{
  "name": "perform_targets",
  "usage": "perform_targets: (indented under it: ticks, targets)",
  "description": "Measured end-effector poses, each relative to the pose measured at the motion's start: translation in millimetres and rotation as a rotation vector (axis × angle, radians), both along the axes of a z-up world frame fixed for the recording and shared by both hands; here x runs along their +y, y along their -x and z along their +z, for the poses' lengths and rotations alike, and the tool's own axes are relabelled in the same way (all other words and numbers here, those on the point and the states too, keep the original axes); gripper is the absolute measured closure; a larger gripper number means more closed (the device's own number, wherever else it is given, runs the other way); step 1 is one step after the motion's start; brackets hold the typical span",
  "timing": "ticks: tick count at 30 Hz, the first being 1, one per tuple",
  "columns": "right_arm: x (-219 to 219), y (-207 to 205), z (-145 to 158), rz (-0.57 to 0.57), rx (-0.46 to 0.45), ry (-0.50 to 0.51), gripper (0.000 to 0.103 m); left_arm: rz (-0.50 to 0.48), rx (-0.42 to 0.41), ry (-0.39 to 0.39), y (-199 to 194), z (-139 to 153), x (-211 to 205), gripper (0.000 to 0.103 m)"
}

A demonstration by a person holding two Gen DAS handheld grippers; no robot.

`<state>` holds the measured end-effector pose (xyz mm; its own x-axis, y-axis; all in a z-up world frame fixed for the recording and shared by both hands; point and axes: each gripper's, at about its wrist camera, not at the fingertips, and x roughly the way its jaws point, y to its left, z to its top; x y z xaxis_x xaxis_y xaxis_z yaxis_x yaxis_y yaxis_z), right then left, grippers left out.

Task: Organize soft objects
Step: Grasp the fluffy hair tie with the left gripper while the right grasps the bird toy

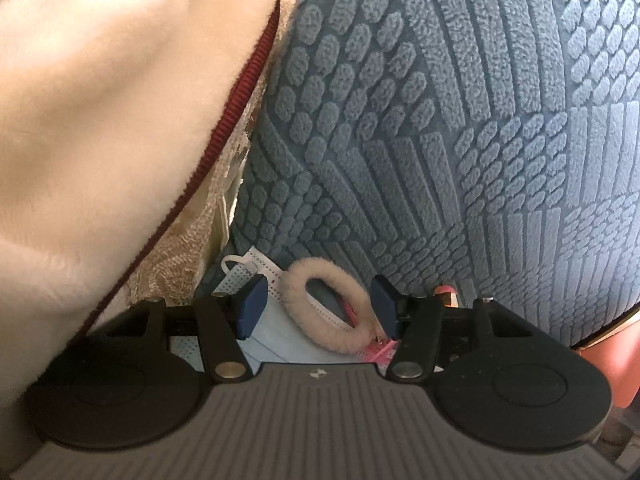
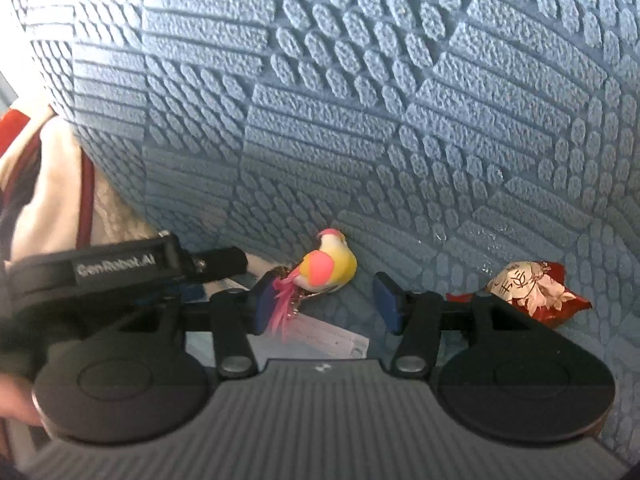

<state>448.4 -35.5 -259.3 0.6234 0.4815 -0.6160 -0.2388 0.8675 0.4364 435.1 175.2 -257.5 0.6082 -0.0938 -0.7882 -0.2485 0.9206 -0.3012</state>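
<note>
Between the blue fingers of the left gripper (image 1: 318,306) lies a fluffy pink hair tie (image 1: 332,312), resting on a pale blue face mask (image 1: 264,338) at the foot of a big blue textured cushion (image 1: 440,120); the fingers stand partly open on either side of it, the right pad close to the loop, and hold nothing yet. A cream plush pillow (image 1: 100,120) with a dark red trim crowds in from the left. Over on the right gripper (image 2: 326,302), the fingers are likewise about half open and empty, with a small pink and yellow toy bird (image 2: 328,264) just ahead of the left pad and a crumpled red wrapper (image 2: 528,288) off to the right. The step in hand looks like reaching in to pick up the small soft things. Next, the left fingers likely need to sink a little and close across the loop without catching the mask below.
</note>
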Motion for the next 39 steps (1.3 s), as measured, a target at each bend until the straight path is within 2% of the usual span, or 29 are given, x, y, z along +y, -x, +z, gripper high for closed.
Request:
perform_targets:
  ticks: [5,12,16,20,22,23,24,25,30,34,39]
  targets:
    - [1,11,4,0.006,-0.013,0.006,0.047,0.011,-0.014,0.052,0,5,7,0.034]
    - [-2,19,15,-0.023,-0.062,0.013,0.047,0.018,-0.003,0.067,3,8,10,0.034]
    - [-5,15,12,-0.036,-0.037,0.047,0.047,0.022,0.005,0.068,5,9,10,0.034]
    - [-4,11,-5,-0.027,-0.038,0.109,0.051,0.021,0.014,0.049,4,5,6,0.034]
    - [3,12,-6,-0.003,-0.075,0.163,0.051,0.010,0.019,0.041,3,2,3,0.033]
    - [8,12,-7,0.013,-0.086,0.190,0.054,-0.002,0.022,0.036,1,1,0,0.032]
    - [11,12,-7,0.028,-0.094,0.211,0.063,-0.011,0.024,0.031,0,-1,-2,0.031]
    - [14,13,-8,0.039,-0.098,0.222,0.067,-0.020,0.026,0.027,-1,-2,-5,0.030]
    - [27,18,-5,0.046,-0.128,0.318,0.067,-0.050,0.031,0.002,-6,-8,-17,0.030]
    - [28,18,5,0.029,-0.147,0.351,0.067,-0.073,0.023,-0.022,-9,-14,-25,0.030]
    - [15,12,5,-0.004,-0.088,0.362,0.067,-0.102,0.015,-0.036,-15,-18,-34,0.030]
